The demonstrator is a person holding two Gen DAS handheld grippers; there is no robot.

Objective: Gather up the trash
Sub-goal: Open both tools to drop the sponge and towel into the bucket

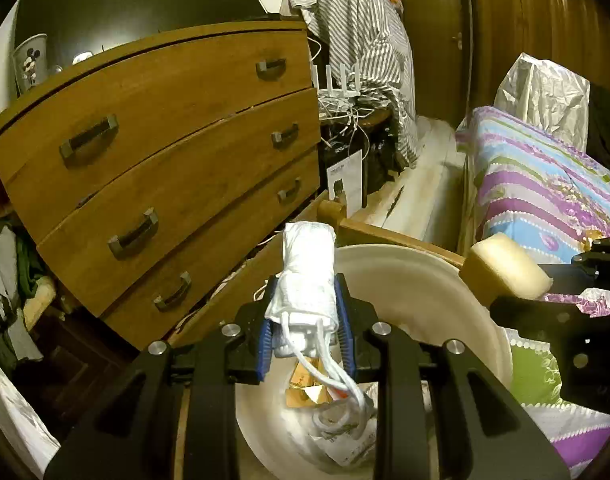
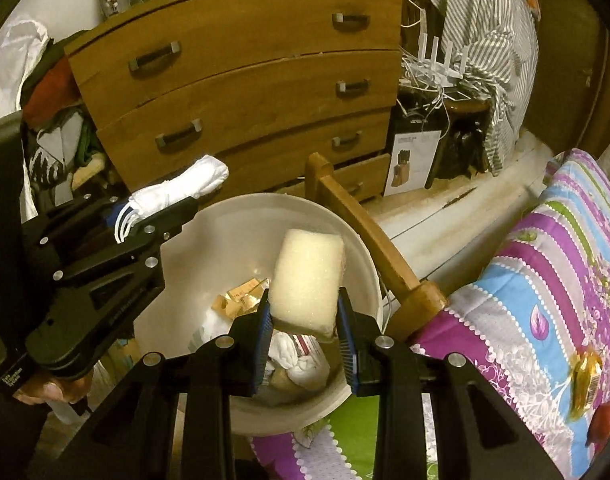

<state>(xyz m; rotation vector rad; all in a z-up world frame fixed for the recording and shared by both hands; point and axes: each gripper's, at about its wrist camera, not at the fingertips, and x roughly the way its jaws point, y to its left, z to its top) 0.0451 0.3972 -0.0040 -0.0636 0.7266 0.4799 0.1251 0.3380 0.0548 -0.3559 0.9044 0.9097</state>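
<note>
Sponge [image 2: 307,280] clamped in my right gripper [image 2: 305,312], frame centre, long axis pointing up-frame, directly above white bin [image 2: 185,248]. Left gripper [image 1: 305,320] clamps rolled white mask [image 1: 305,276] over bin rim; right nearer drop.

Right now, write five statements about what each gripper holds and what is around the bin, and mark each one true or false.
1. The right gripper is shut on a pale sponge. True.
2. The left gripper is empty. False: it is shut on a rolled white cloth bundle with cords hanging from it.
3. The white bin already has trash in it. True: gold wrappers and crumpled paper lie inside.
4. The sponge hangs over the bed. False: it hangs over the bin's opening.
5. The wooden dresser stands behind the bin with a lower drawer partly open. True.
</note>
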